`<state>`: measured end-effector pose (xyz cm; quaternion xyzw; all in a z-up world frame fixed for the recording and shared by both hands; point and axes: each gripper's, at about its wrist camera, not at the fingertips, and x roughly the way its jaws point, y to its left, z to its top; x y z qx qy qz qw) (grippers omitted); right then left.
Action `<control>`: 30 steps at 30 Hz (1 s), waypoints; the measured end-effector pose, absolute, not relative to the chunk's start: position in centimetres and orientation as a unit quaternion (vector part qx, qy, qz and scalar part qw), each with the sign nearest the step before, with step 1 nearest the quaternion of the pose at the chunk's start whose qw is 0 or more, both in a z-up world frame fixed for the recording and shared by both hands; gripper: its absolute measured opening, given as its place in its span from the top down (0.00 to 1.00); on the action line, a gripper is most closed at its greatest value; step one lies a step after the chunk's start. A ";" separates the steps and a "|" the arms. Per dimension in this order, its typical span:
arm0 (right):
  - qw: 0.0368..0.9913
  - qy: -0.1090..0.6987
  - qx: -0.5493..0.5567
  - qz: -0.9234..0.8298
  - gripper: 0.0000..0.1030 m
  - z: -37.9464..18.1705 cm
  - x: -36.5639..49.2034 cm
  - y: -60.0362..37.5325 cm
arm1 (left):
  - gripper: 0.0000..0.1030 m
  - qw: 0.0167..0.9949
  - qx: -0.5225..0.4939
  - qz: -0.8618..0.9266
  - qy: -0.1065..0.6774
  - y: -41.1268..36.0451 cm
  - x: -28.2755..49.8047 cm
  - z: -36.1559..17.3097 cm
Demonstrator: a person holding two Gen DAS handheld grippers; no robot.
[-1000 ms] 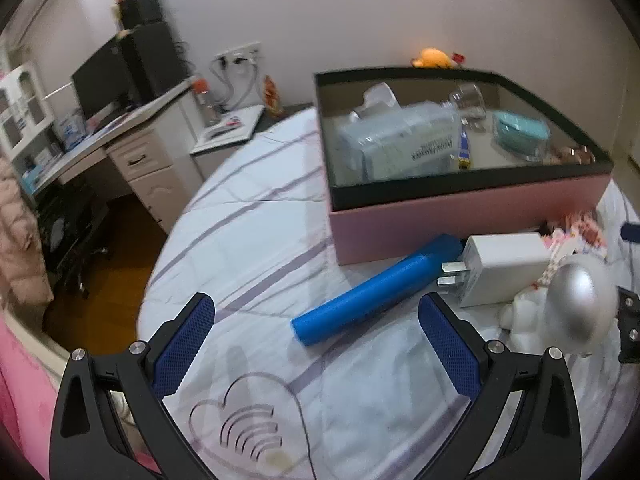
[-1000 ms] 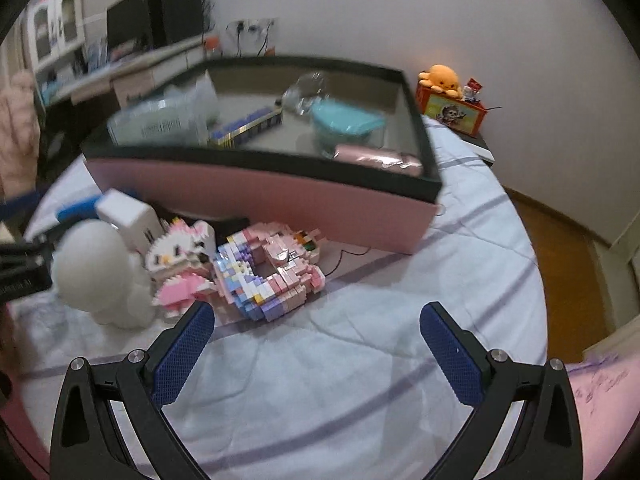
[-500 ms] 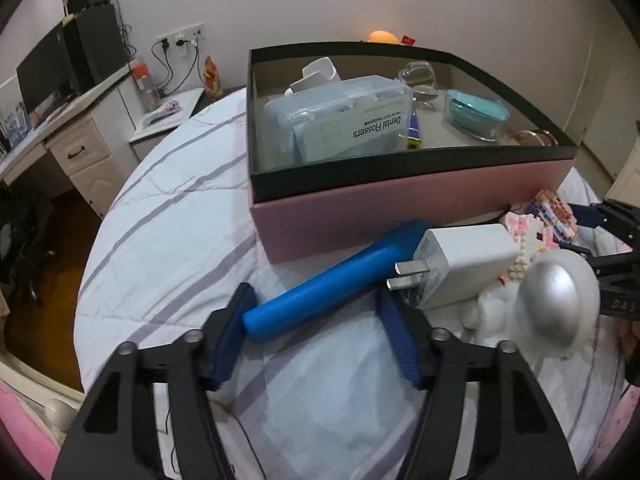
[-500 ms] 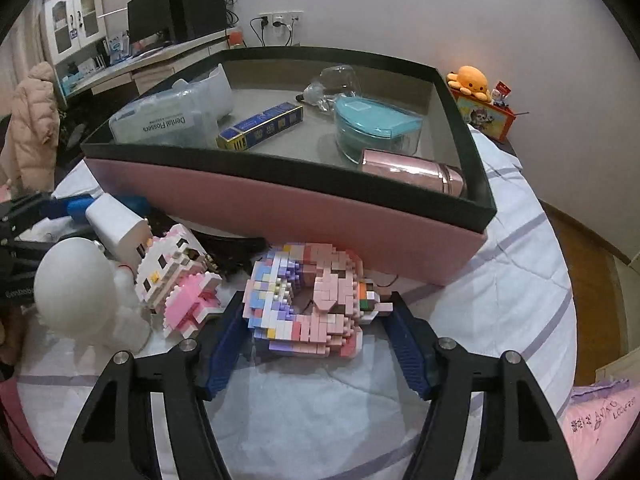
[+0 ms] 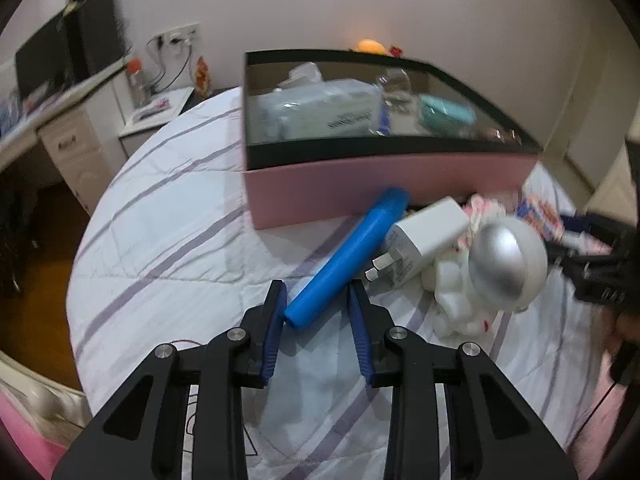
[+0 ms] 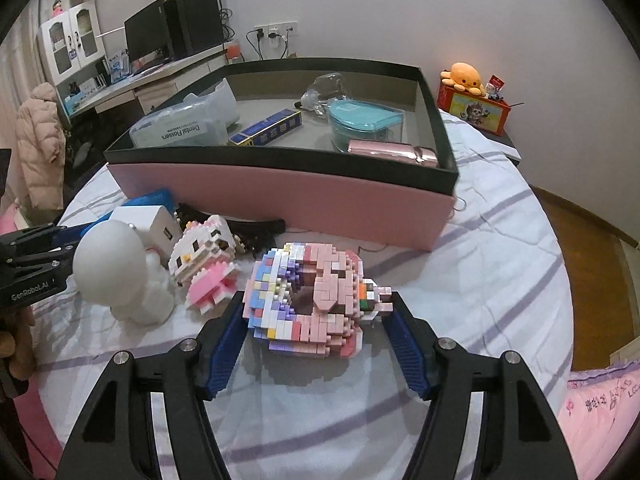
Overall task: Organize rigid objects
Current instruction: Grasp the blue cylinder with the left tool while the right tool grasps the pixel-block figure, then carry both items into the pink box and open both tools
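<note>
We are closing the left gripper (image 5: 318,306) on the near end of the blue tube (image 5: 348,258), jaws narrowed and touching or nearly touching it; the tube is lying on the bed (image 5: 168,240), its far end against the pink box (image 5: 360,188). We are bracketing the brick donut (image 6: 308,300) with the right gripper (image 6: 318,320), jaws half open, pads at its sides; contact unclear. Charger (image 5: 424,240) and white figure (image 5: 492,272) are sitting beside the tube.

You can read "Dental Flossers" on pack (image 6: 180,130) in box (image 6: 280,196). "GenRobot.AI" printed on left gripper (image 6: 34,264) body. Pink bedding (image 6: 600,400) lettering, blue carton (image 6: 266,128) print too small for you.
</note>
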<state>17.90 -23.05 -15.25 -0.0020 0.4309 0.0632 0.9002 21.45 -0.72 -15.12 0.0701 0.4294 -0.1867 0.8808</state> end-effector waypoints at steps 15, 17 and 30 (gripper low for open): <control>0.900 0.432 0.006 0.055 0.34 -15.1 17.5 -23.6 | 0.77 0.878 0.100 -0.234 0.406 -2.4 20.3 -14.6; 0.900 0.431 0.005 0.054 0.34 -15.0 17.5 -23.7 | 0.63 0.883 0.118 -0.220 0.398 -2.7 20.9 -14.7; 0.900 0.433 0.010 0.052 0.34 -15.1 17.7 -23.5 | 0.76 0.864 0.129 -0.268 0.407 -4.4 22.6 -15.2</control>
